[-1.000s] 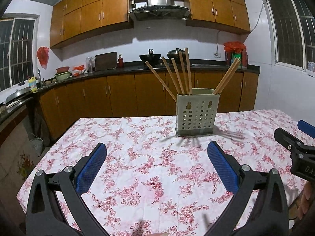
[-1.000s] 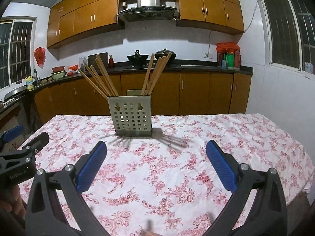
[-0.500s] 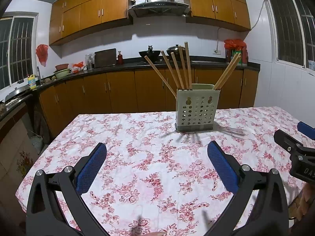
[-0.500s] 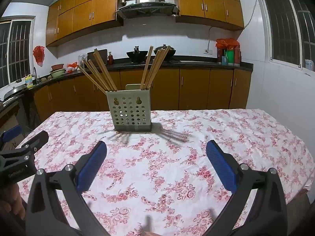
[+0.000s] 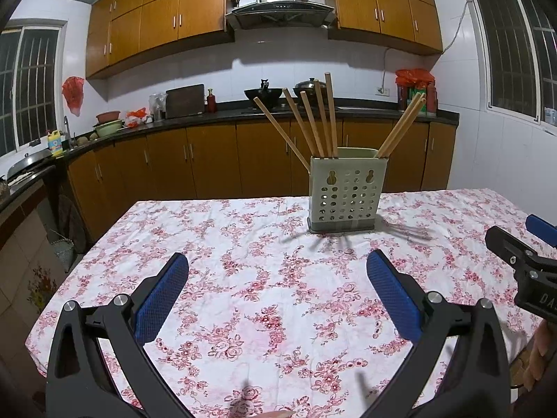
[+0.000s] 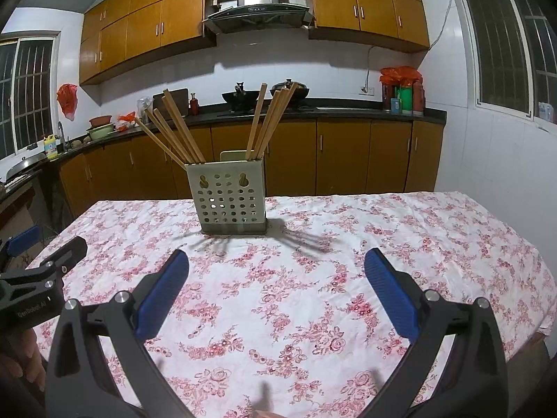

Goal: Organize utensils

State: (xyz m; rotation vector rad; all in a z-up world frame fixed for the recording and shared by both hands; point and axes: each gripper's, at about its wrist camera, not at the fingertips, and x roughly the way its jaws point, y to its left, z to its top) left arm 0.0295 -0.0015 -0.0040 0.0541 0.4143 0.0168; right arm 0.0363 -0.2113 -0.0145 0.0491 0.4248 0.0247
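Both claws, left claw and right claw, hover spread apart and empty, level above the table.

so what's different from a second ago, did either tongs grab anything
No grab. Both tongs, left and right, stayed open and empty. Both views tilted slightly, so the holder sits a bit lower in each frame and the table's far edge sits higher. The chopsticks lean as before on the flowered tablecloth.
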